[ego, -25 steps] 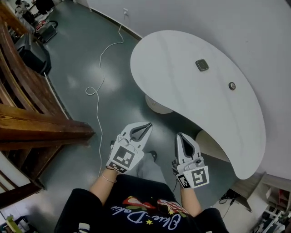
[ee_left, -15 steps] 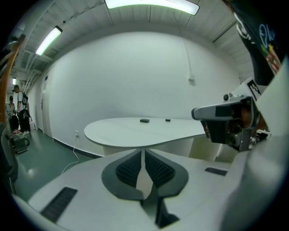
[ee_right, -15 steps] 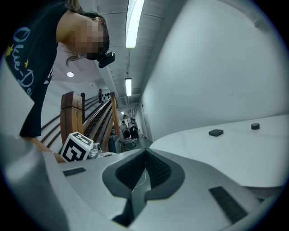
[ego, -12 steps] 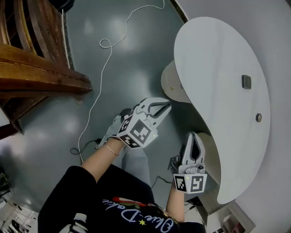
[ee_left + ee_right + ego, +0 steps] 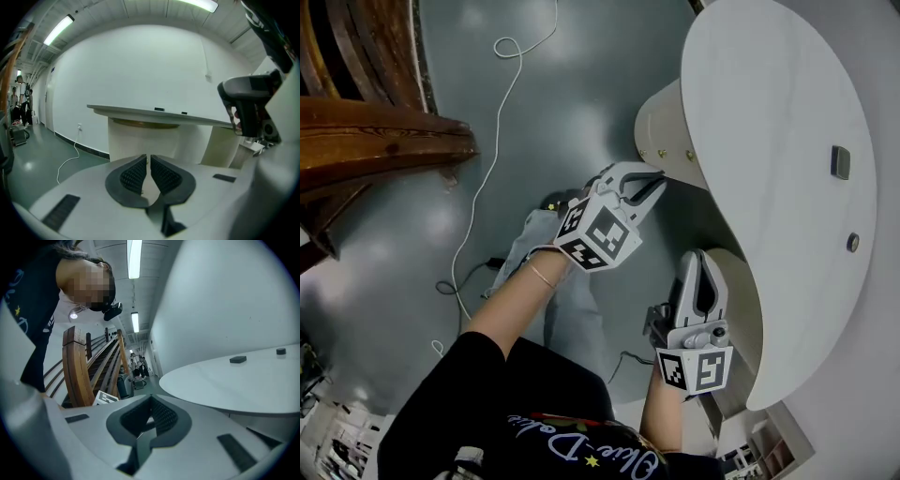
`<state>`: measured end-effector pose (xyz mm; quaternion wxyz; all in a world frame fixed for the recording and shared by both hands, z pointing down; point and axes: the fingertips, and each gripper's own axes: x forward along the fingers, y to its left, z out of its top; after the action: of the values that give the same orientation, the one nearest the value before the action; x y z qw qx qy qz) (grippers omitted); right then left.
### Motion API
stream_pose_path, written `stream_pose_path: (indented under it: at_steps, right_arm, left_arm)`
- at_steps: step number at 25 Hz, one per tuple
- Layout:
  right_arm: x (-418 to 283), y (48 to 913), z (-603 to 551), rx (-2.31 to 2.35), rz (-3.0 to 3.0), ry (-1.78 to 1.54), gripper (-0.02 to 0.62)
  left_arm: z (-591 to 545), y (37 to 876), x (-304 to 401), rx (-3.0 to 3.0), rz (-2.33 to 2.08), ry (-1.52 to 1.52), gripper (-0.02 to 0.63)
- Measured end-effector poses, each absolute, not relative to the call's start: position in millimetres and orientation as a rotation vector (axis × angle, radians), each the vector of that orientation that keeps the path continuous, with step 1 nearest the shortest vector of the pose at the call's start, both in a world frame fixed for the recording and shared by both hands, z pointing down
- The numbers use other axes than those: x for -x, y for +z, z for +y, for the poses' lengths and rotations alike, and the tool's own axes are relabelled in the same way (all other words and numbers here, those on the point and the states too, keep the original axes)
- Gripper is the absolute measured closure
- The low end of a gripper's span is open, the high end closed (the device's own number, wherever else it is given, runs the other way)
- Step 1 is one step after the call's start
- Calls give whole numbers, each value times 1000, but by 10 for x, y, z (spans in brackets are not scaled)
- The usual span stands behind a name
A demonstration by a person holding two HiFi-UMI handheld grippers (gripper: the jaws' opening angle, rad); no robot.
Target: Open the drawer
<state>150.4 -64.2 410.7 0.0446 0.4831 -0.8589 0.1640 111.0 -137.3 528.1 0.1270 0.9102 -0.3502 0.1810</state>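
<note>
Change from a second ago: we have lowered the left gripper [image 5: 656, 180] to just beside the cream pedestal [image 5: 661, 122] under the white tabletop [image 5: 769, 112]. The right gripper [image 5: 701, 258] is lower too, by the tabletop's edge. Both grippers: jaws closed, nothing held. The drawer: probably in that pedestal, its front not discernible.
</note>
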Motion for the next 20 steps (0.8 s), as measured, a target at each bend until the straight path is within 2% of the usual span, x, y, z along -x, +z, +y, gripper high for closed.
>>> stream_pose_path:
  at_steps: [8,11,16,20]
  right_arm:
    - [-1544,4384,-782,-1490,-2576,536,598]
    - [-1560,4477,-842,-1507,-2553,534,598]
    - [-1552,4511,-919,-1528,-2550,536,598]
    - [-1548,4505,-913,-1553,-2547,552,598]
  left_arm:
    - [-1656,5784,-1317,-2647,-990,559,597]
    - [-1711,5940,-1391,-2630,-962,570,525]
    - [-1824,6092,-1572,-2620,-925,604,479]
    - [-1934,6176,-1662,-2613,-924,620,477]
